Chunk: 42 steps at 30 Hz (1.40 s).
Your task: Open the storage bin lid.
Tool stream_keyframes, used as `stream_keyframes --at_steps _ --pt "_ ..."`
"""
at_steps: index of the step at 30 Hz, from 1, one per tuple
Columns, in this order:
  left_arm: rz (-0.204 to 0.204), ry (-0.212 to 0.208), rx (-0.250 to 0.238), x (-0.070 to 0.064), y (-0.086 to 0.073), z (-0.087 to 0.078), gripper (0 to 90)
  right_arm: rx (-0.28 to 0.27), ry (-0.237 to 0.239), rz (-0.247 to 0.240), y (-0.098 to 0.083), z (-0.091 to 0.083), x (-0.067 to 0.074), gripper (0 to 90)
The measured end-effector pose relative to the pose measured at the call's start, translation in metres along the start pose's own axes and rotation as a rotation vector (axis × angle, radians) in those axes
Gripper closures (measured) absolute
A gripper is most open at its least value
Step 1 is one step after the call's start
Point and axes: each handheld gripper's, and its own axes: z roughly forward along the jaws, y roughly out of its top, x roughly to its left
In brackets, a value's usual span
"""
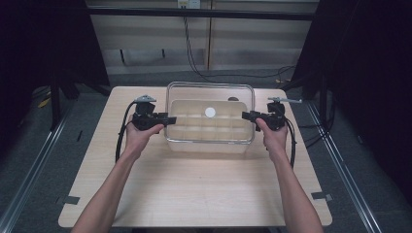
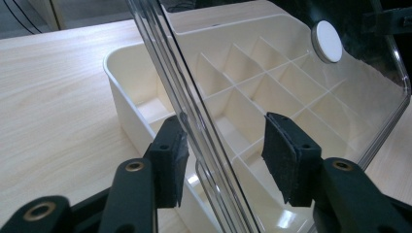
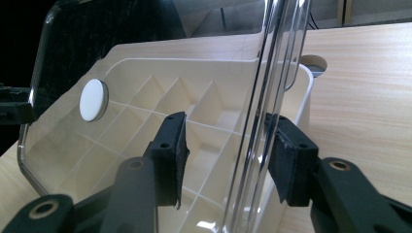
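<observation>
Both tongs, left (image 1: 171,119) and right (image 1: 244,115), are standing spread astride the clear lid's (image 1: 210,92) side edges above the tray (image 1: 210,145); it looks light, stiff, slippery, so edge-pinching suits.

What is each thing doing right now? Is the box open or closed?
clear lid: raised above the box, its edges between both grippers' jaws.
cream divided box: uncovered, sitting on the table, compartments empty.
left gripper: open, jaws either side of the lid edge.
right gripper: open, jaws either side of the lid edge.
</observation>
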Motion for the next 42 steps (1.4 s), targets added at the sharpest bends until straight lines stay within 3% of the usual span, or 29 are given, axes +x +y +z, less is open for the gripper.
stream_keyframes --at_steps 8,17,25,42 --pt "-0.005 0.000 -0.019 -0.002 0.001 -0.005 57.0 -0.011 0.005 -0.003 0.003 -0.006 0.003 55.0" --pt "0.017 0.000 -0.045 -0.005 0.000 -0.013 61.1 -0.033 0.012 -0.020 0.003 -0.016 0.008 58.0" --pt "0.003 0.000 -0.068 -0.008 -0.001 -0.016 63.0 -0.038 0.019 -0.023 0.004 -0.019 0.009 58.8" --pt "0.038 -0.007 -0.095 -0.016 -0.005 -0.028 67.4 -0.071 0.023 -0.034 0.001 -0.030 0.016 60.0"
